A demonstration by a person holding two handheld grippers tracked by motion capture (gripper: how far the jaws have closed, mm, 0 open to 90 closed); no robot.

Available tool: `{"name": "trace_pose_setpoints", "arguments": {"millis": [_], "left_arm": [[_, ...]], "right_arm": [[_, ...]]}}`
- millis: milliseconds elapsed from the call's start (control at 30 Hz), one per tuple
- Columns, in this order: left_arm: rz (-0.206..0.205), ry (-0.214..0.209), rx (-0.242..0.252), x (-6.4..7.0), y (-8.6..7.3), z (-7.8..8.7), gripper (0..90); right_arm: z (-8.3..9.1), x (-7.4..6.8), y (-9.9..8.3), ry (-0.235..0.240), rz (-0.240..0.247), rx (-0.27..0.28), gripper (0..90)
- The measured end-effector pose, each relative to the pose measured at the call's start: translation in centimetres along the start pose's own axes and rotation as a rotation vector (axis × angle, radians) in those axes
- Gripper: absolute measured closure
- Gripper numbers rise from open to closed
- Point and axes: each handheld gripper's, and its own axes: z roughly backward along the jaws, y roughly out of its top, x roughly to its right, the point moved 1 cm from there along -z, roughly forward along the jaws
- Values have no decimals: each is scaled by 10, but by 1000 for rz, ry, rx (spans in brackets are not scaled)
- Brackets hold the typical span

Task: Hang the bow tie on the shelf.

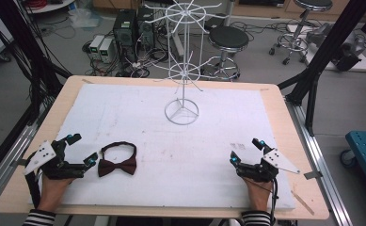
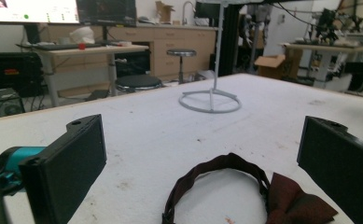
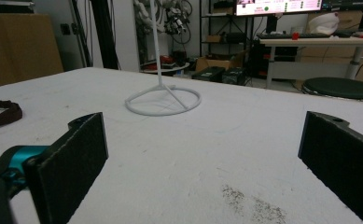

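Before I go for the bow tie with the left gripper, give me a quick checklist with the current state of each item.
1. Left gripper open: ok, jaws stand wide apart.
2. Bow tie free to lift: ok, it lies flat on the white mat, nothing on it.
3. Bow tie lined up with the left jaws: ok, it lies just ahead of them in the left gripper view.
4. Right gripper out of the way: ok, open, resting at the far side.
5. Wire stand upright: ok.
6. Strap clasp fastened: cannot tell.

A dark maroon bow tie [image 1: 118,162] with its looped strap lies flat on the white mat [image 1: 194,155], near-left.
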Motion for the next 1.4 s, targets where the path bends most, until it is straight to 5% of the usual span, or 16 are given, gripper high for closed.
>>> {"name": "trace_pose_setpoints", "arguments": {"millis": [300, 500, 800, 900, 1000, 1233, 1400], "left_arm": [[-77, -98, -136, -1, 19, -3, 17], [-71, -158, -173, -3, 31, -6, 17], [-150, -262, -333, 3, 43, -24, 17], [-181, -309, -445, 7, 45, -35, 17], [-216, -346, -508, 12, 45, -43, 17], [-299, -389, -612, 20, 49, -56, 17], [-311, -403, -668, 23, 48, -64, 17]], "right_arm": [[0, 0, 0, -1, 0, 0, 7], [0, 0, 0, 0, -5, -1, 7], [0, 0, 0, -2, -9, 4, 7], [1, 0, 0, -2, -13, 5, 7], [1, 0, 0, -2, -12, 6, 7], [1, 1, 0, -2, -11, 7, 7], [1, 1, 0, -2, -20, 7, 7]]}}
